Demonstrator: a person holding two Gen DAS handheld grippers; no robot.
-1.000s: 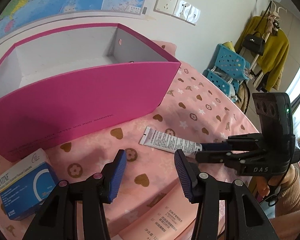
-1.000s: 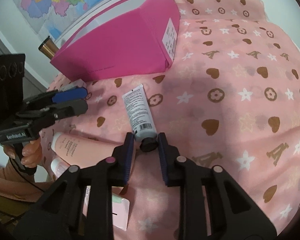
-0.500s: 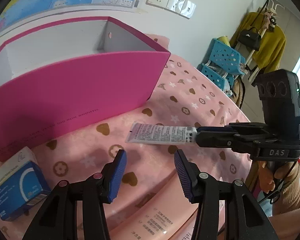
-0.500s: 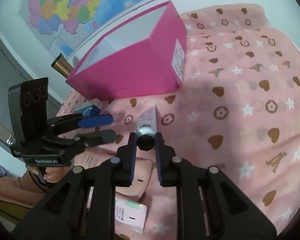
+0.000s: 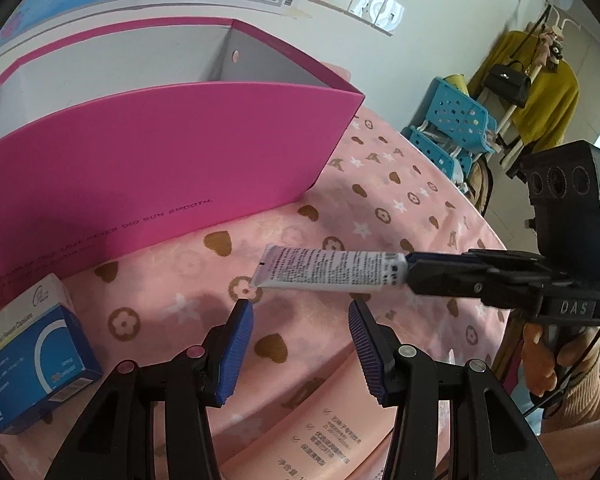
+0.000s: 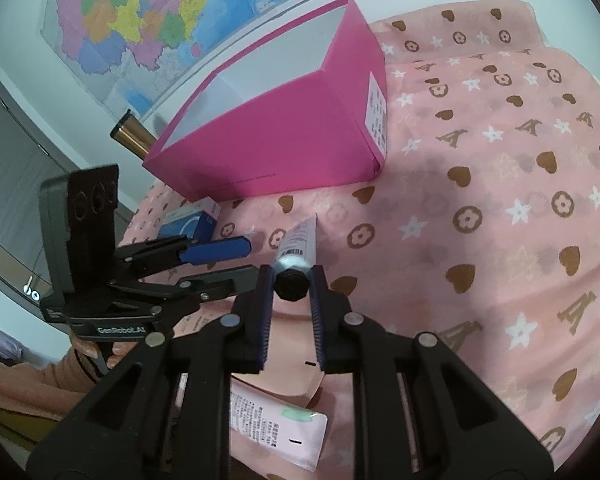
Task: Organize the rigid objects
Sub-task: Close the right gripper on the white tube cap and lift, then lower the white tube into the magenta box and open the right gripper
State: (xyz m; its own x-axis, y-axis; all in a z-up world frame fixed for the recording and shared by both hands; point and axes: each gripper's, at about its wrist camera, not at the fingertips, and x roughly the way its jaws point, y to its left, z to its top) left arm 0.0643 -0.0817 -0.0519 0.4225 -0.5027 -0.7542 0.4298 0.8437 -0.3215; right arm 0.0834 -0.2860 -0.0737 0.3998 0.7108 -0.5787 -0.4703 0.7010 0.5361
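Note:
My right gripper (image 6: 291, 280) is shut on the black cap of a white tube (image 6: 298, 242) and holds it in the air above the pink cloth. In the left wrist view the tube (image 5: 332, 269) sticks out level from the right gripper (image 5: 410, 270), pointing left. An open pink box (image 5: 172, 152) with a white inside stands behind it; it also shows in the right wrist view (image 6: 284, 136). My left gripper (image 5: 300, 340) is open and empty, low over the cloth, just below the tube.
A blue and white carton (image 5: 28, 352) lies left of my left gripper, in front of the box. A large peach tube (image 5: 312, 420) and a pink-capped tube (image 6: 276, 424) lie near the front edge. A brass cylinder (image 6: 134, 136) stands behind the box.
My right gripper has lifted the white tube off the cloth and carried it up toward the pink box. The left gripper stays open and has shifted only slightly.

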